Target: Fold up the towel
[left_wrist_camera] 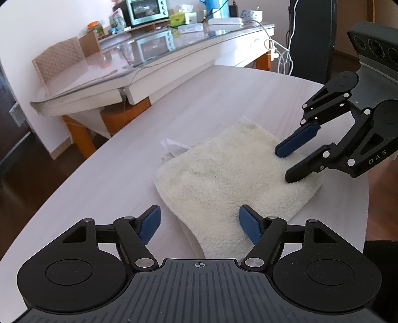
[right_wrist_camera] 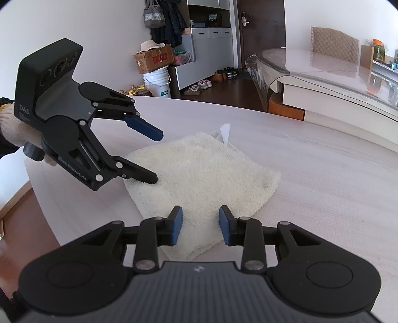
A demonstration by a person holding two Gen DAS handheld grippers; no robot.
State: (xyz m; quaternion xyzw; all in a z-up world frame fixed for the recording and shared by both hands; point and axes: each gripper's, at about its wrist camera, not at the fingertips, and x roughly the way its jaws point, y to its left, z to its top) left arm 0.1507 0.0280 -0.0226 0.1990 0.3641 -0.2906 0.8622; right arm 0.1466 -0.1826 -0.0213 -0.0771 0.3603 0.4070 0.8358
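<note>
At the bottom of the left wrist view the left gripper (left_wrist_camera: 200,224) hangs with its blue pads (left_wrist_camera: 149,224) wide apart, nothing pressed between them, above the near edge of the towel (left_wrist_camera: 223,179). The cream towel lies folded into a thick square on the pale wood-grain table (left_wrist_camera: 99,179), in the centre of the frame, with a white tag (left_wrist_camera: 171,146) poking out at its far corner. At the right of that frame the right gripper (left_wrist_camera: 286,165) reaches in; its jaws stand apart, the lower black finger (left_wrist_camera: 301,171) touching the towel's top and the blue-padded one lifted clear. In the right wrist view the same gripper's 2 pads frame the towel's near corner without clamping it, and the left gripper (right_wrist_camera: 158,157) shows at the left with its lower finger on the towel's edge.

Readable writing: "DAS" on both gripper bodies and "CenRobot.AI" on the left one in the right wrist view.

The towel sits close to the table's curved near edge; bare tabletop spreads wide to the left and far side in the left wrist view, leaving open room there.

Farther off, at the upper left, a second glass-topped table (left_wrist_camera: 154,57) carries a toaster oven (left_wrist_camera: 146,11) and a green tissue box (left_wrist_camera: 177,18). In the right wrist view the far room holds a white bucket (right_wrist_camera: 158,83), a cardboard box (right_wrist_camera: 153,59), shoes (right_wrist_camera: 199,87) on dark floor and a dark door (right_wrist_camera: 261,32).
</note>
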